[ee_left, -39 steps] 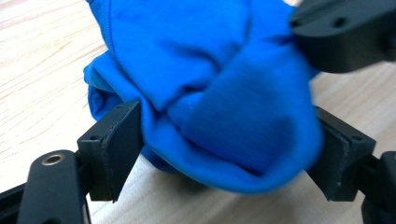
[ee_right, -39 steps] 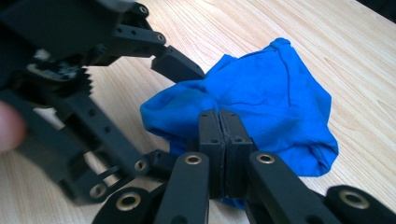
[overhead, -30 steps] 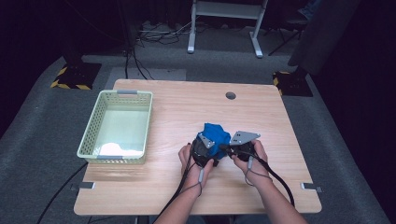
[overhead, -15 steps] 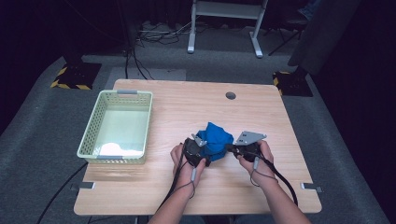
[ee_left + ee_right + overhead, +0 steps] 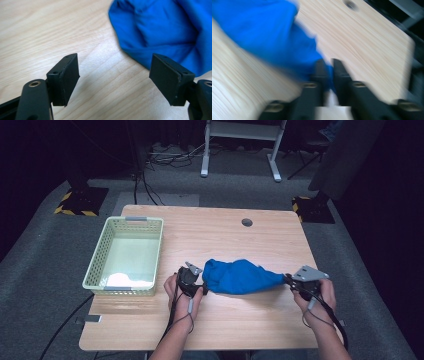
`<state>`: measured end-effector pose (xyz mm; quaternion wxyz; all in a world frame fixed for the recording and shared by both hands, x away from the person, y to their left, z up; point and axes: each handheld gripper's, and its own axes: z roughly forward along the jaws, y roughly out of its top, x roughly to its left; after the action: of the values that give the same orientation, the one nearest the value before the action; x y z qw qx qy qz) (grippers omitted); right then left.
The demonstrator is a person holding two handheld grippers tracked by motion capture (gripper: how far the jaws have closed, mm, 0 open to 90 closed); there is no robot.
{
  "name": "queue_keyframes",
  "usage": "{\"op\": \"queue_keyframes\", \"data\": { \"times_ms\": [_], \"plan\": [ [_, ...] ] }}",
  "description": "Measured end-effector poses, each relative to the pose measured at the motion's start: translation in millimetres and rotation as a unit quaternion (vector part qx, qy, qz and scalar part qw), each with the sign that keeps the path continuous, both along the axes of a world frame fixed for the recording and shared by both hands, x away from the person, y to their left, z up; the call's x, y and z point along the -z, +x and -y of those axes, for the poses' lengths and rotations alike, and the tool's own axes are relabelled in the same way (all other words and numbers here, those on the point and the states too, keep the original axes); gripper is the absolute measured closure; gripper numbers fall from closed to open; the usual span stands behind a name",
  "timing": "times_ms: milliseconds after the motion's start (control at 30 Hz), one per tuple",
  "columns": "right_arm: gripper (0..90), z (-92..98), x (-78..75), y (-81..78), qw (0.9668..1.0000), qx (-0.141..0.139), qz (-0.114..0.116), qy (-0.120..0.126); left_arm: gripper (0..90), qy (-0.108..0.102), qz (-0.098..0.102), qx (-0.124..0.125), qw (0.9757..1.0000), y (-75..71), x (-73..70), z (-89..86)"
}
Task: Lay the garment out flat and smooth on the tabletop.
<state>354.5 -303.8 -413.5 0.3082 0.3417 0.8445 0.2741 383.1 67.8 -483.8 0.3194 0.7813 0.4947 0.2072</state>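
A blue cloth [image 5: 237, 276] lies on the wooden table [image 5: 240, 330], drawn out into a long bundle between my two hands. My left gripper [image 5: 201, 287] sits at the cloth's left end. In the left gripper view it [image 5: 115, 77] stands open over bare wood, with the cloth [image 5: 165, 27] just beyond its jaws and not between them. My right gripper [image 5: 287, 280] is at the cloth's tapered right end. In the blurred right gripper view it [image 5: 331, 72] has a corner of the cloth [image 5: 262, 32] between its near-closed jaws, which have just been opening.
A pale green plastic basket [image 5: 97, 265] stands on the left part of the table with something white [image 5: 122, 280] in its near end. A round cable hole [image 5: 247, 222] is at the far middle. Dark floor and desk legs lie beyond the table.
My hands have moved apart, the right one well to the right. The cloth, bunched up between them before, is now pulled out long across the table.
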Motion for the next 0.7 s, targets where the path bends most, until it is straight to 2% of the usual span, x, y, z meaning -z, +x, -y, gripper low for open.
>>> {"op": "queue_keyframes", "data": {
  "times_ms": [33, 67, 100, 233, 267, 400, 500, 700],
  "plan": [
    [55.4, 6.9, 0.9, -4.4, 0.9998, 0.019, -0.007, 0.007, 23.4, -0.003, 0.007, 0.001, 1.0, -1.8, -3.1, -1.1],
    [50.1, 12.4, 1.8, -7.9, 0.9994, 0.028, -0.008, 0.018, 23.3, -0.006, 0.011, 0.003, 0.9999, -3.3, -6.2, -1.2],
    [49.3, 17.1, 2.6, -13.0, 0.999, 0.031, -0.008, 0.031, 22.9, -0.009, 0.014, 0.005, 0.9998, -4.8, -9.5, -1.0],
    [50.3, 15.0, 4.2, -13.0, 0.9987, 0.023, -0.012, 0.044, 22.4, -0.014, 0.022, 0.021, 0.9995, -11.7, -17.3, 3.1],
    [50.9, 12.5, 5.4, -9.5, 0.9981, 0.016, -0.016, 0.057, 22.2, -0.014, 0.022, 0.025, 0.9994, -13.5, -18.3, 3.8],
    [52.2, 6.8, 7.8, -2.6, 0.997, 0.008, -0.023, 0.073, 22.2, -0.018, 0.025, 0.036, 0.9989, -19.3, -21.8, 1.1],
    [52.3, 0.2, 10.8, 5.8, 0.998, 0.01, -0.023, 0.058, 22.1, -0.026, 0.028, 0.046, 0.9982, -23.3, -21.8, -3.7],
    [53.2, -14.5, 16.8, 23.5, 0.997, -0.007, -0.041, 0.065, 22.2, -0.024, 0.022, 0.045, 0.9985, -30.8, -18.2, -12.7]
  ]
}}
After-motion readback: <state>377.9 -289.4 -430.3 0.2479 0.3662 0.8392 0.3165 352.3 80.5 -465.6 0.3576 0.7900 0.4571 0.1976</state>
